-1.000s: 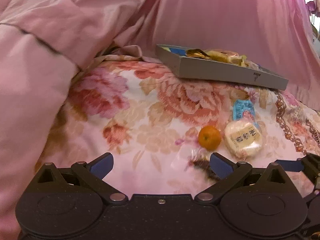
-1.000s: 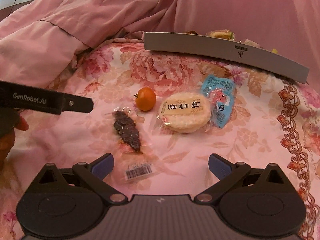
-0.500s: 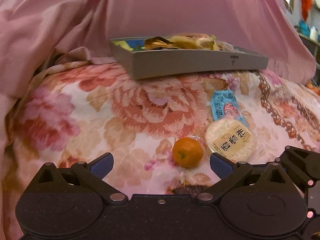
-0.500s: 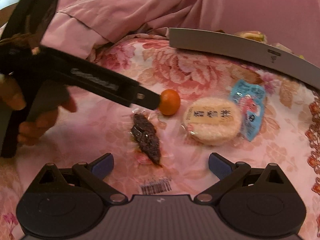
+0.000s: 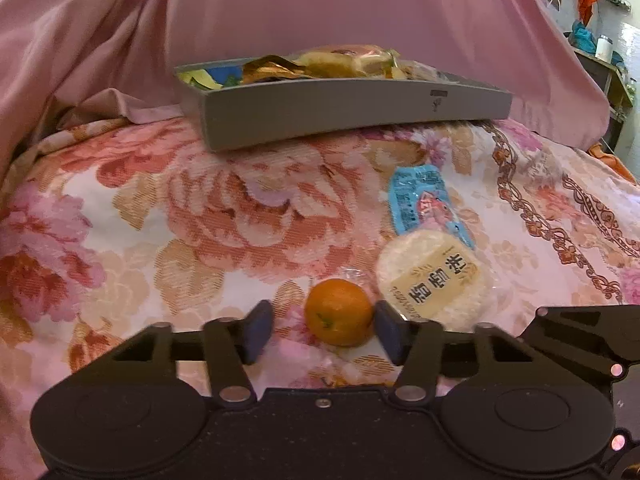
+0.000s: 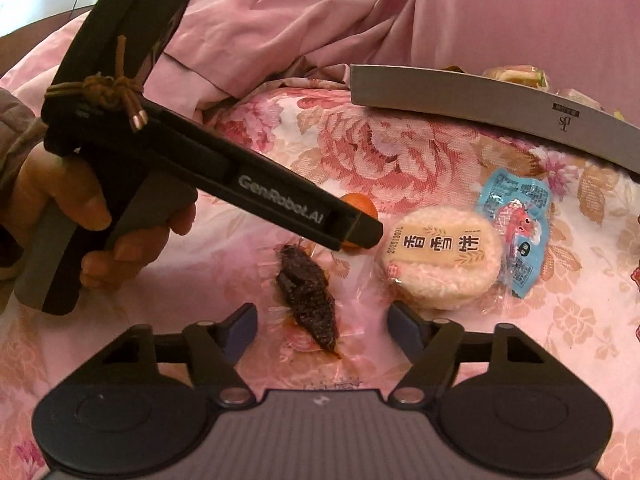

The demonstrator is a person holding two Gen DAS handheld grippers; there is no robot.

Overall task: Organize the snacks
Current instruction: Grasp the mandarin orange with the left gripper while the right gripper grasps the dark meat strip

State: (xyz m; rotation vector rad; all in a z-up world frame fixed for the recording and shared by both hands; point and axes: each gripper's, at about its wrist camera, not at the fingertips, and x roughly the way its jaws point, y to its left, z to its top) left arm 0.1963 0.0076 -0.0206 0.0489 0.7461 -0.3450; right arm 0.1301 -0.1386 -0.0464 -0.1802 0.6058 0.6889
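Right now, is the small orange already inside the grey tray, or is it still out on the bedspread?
Out. The orange lies on the floral bedspread, well in front of the grey tray, between the closing fingers of the left gripper.

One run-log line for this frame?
left gripper: closing around tangerine | right gripper: closing over dark snack | tray: part-filled

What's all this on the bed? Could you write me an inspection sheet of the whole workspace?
Surface: floral bedspread.
Job's things: orange, round rice cake, blue packet, dark dried snack loose; grey tray holds wrapped snacks.
Clutter: nothing seen.
Grippers: left gripper closing around the orange, one pad touching; right gripper closing around the dark snack, not gripping.
Cables: nothing seen.
Surroundings: pink bedding.
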